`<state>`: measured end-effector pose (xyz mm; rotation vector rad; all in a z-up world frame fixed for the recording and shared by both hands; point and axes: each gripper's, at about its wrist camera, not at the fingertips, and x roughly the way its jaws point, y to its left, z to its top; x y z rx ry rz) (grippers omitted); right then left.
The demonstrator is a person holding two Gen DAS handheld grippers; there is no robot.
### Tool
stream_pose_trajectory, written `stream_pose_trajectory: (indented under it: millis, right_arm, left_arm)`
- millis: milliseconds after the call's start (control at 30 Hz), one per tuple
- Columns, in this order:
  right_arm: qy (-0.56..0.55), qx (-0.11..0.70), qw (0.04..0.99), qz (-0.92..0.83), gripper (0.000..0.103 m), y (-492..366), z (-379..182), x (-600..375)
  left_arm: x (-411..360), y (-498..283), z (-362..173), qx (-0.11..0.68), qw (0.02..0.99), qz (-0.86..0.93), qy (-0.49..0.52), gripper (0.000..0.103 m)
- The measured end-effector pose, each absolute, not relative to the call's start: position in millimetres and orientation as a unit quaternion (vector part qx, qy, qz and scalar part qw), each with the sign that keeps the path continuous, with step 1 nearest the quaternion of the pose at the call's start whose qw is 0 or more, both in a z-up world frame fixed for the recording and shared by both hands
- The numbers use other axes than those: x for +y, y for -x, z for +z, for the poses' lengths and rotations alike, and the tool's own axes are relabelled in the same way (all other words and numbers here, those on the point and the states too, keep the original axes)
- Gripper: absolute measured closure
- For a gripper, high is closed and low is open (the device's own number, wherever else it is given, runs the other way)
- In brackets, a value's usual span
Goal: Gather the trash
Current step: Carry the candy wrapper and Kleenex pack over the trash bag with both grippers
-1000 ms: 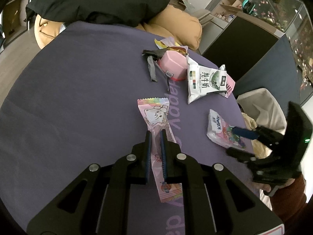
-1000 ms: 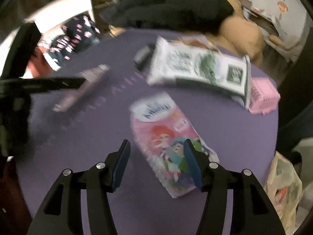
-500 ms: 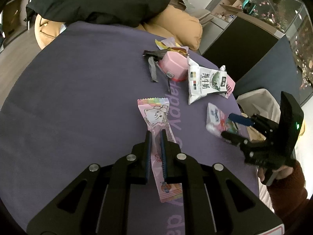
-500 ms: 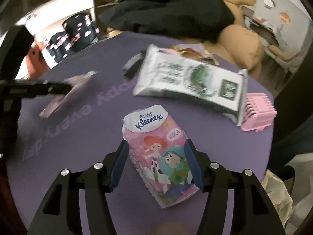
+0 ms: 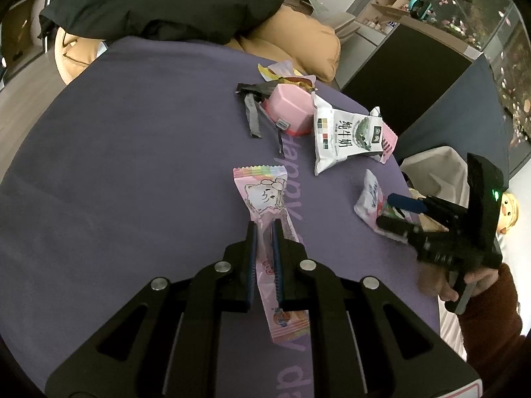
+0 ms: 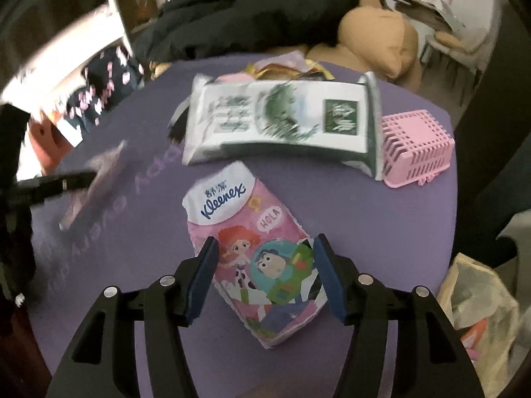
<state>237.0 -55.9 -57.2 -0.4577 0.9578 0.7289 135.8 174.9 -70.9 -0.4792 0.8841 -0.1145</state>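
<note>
Pickup was under way on both sides: our left gripper (image 5: pixel 264 232) pinched the candy wrapper (image 5: pixel 265 199) on the table (image 5: pixel 132 165), while our right gripper (image 6: pixel 265 265), jaws opening, straddled the tissue pack (image 6: pixel 252 248) untouched. Next we needed to close on it.

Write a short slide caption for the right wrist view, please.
Right claw, opening, straddles a Kleenex tissue pack on the purple tablecloth.

Motion blur smears the milk pouch (image 6: pixel 282 122) print and the left gripper (image 6: pixel 66 179).
</note>
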Motion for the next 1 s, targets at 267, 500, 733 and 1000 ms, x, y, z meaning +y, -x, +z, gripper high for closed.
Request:
stream_pose_trajectory:
  millis: [267, 500, 733, 1000]
  right_arm:
    - [0.204, 0.461, 0.79, 0.349, 0.047, -230, -56, -55]
    - [0.154, 0.406, 0.82, 0.374, 0.047, -208, -23, -79]
    - [0.143, 0.425, 0.841, 0.304, 0.052, -210, -41, -98]
    - [0.198, 0.402, 0.845, 0.294, 0.096, -189, -56, -79]
  left_arm:
    - [170, -136, -72, 0.426, 0.874, -0.061, 0.227, 0.095]
    - [173, -135, -73, 0.426, 0.873, -0.057, 0.231, 0.095]
    - [169, -134, -71, 0.424, 0.875, -0.062, 0.227, 0.095]
    - [162, -134, -63, 0.419, 0.88, -0.065, 0.215, 0.095]
